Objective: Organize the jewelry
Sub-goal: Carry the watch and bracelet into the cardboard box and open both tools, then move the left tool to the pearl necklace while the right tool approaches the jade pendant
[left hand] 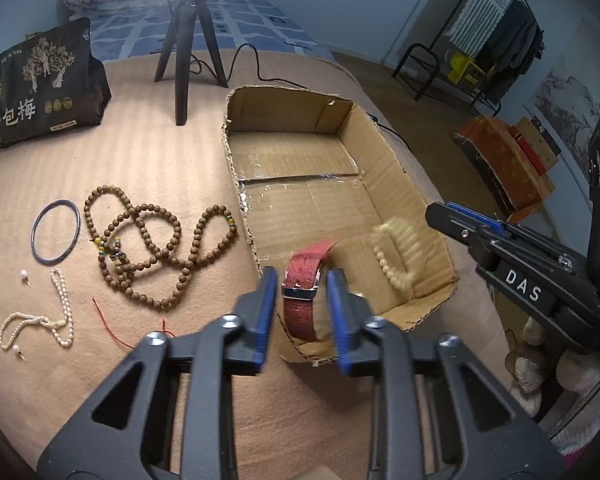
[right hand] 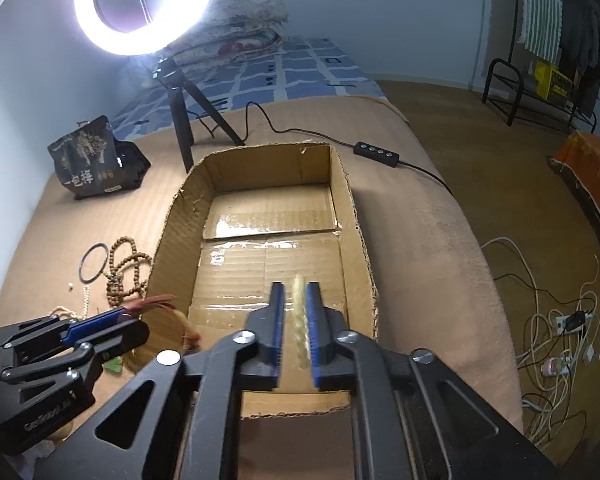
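- The left gripper (left hand: 302, 308) has its fingers spread a little wider than the red strap (left hand: 302, 300) that stands between them. No pad plainly presses on the band, so I judge it loose or just let go. It sits over the near left corner of the cardboard box (left hand: 400, 184), right above the wall there, and it could tip outward onto the bed (left hand: 100, 160) rather than drop inside.
- The right gripper (right hand: 294, 320) has its fingers drawn close together with a cream bead bracelet (right hand: 300, 320) between them, seemingly pinched. The beads are blurred, so they are probably swinging. A release while they swing could fling them against the box's right wall or over it.
- Both grippers crowd the same near end of the box. The right fingers (left hand: 460, 228) reach in close to the strap, so a careless move could knock the two pieces together or tangle them.
- Much jewelry is not yet sorted and lies on the bed left of the box: the brown bead strand (left hand: 148, 248) in overlapping loops, a dark bangle (left hand: 34, 240), a pearl strand (left hand: 64, 312) and a thin red cord (left hand: 108, 324). Lifting the brown strand by one loop may drag its neighbours along.
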A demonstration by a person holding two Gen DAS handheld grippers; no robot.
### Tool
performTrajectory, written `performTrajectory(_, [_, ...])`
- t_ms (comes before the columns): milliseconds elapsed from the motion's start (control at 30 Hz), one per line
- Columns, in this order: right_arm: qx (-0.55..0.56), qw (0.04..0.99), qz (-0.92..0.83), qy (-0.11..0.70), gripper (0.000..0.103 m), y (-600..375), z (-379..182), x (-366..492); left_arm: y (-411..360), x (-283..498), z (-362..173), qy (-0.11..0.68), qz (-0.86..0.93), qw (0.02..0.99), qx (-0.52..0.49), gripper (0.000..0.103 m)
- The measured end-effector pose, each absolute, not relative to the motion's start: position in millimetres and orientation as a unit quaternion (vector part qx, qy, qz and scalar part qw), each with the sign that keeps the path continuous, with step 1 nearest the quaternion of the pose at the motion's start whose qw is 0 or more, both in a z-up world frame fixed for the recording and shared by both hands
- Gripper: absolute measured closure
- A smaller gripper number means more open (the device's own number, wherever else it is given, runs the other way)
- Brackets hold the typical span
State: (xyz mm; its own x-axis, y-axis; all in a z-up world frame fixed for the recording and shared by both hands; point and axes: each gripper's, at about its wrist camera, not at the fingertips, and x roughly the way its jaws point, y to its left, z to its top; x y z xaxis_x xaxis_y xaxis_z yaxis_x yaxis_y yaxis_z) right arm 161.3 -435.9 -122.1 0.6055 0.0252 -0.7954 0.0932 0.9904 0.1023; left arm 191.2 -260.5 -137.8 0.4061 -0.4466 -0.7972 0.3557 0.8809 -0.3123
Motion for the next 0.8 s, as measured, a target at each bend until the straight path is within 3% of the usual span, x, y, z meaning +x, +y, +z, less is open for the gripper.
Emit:
performTrajectory(67, [0.067, 0.895, -0.024, 0.44, 0.067, -435.7, -121.2, 160.5, -260.5, 189.9, -135.4, 0.486, -0.24, 0.839, -0.044, 0.074])
performTrajectory(100, [0.066, 0.897, -0.026, 0.437, 0.066, -435.6, -120.5, 159.8, -260.1, 189.8, -135.5, 0.485, -0.24, 0.84, -0.042, 0.074])
performTrajectory(800, [0.06, 0.913, -0.016, 0.403, 0.065, -415.3, -98.3, 146.0, -207.3, 178.3, -111.8, 0.449, -0.208, 0.869, 0.002, 0.074])
